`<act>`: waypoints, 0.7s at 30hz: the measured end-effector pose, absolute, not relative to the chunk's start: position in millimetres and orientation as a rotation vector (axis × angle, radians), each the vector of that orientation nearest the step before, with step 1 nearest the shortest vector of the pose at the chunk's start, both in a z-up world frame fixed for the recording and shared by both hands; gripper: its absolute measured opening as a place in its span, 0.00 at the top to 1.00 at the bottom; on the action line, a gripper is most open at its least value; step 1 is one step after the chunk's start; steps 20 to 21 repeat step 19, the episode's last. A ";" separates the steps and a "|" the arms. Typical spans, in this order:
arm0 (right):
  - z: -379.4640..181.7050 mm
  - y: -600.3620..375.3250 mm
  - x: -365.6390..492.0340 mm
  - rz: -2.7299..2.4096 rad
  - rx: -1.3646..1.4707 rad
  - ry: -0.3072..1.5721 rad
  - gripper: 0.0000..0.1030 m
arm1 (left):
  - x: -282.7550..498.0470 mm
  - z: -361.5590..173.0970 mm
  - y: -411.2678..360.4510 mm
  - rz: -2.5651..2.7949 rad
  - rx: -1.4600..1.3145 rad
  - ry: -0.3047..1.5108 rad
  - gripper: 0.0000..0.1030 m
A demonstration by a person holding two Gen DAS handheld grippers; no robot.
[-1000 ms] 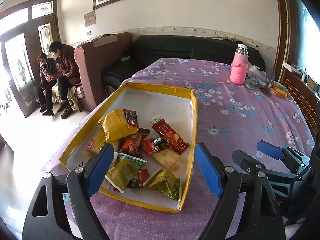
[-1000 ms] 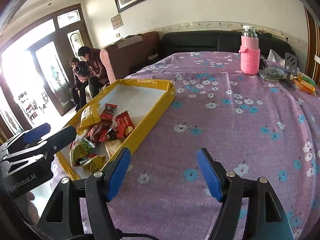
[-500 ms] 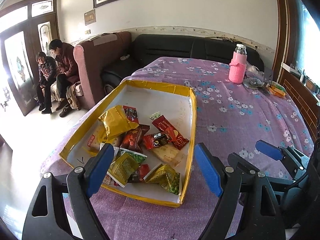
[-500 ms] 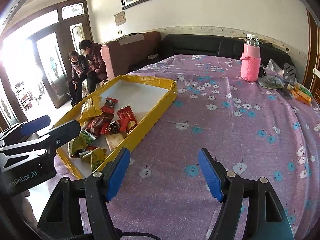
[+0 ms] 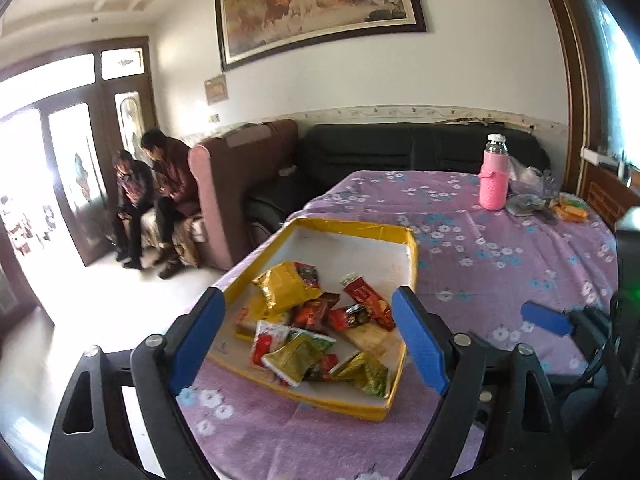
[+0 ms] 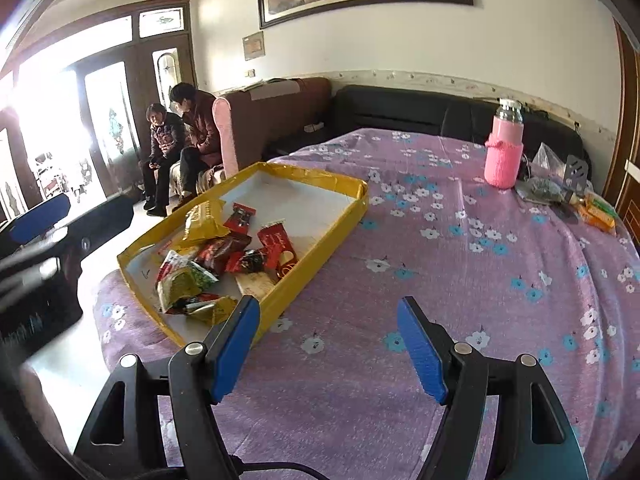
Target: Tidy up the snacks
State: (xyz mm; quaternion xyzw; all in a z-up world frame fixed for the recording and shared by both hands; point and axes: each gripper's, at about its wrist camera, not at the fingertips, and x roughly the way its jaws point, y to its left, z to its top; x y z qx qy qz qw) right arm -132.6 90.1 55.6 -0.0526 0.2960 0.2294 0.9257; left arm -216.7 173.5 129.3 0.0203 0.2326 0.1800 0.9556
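Left gripper (image 5: 308,344) jaws opening, empty, above snack packets (image 5: 316,328) in yellow tray (image 5: 352,228) at table's left edge; right gripper (image 6: 328,344) spread, empty.

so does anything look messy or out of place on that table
Mostly the snack packets: they lie in a jumbled, overlapping heap at the near end of the yellow tray, whose far half is bare. Nothing has spilled onto the cloth. A pink bottle stands upright at the far side.

No legible text anywhere.
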 end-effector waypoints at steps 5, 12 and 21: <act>61.9 91.6 -142.9 0.476 -0.120 0.579 0.27 | -215.0 125.3 173.4 0.247 -0.017 0.535 0.14; 64.7 89.3 -151.9 0.473 -0.130 0.552 0.25 | -214.9 122.6 172.7 0.231 -0.043 0.554 0.14; 61.6 87.3 -150.3 0.480 -0.129 0.559 0.25 | -206.8 112.8 172.3 0.212 -0.071 0.626 0.14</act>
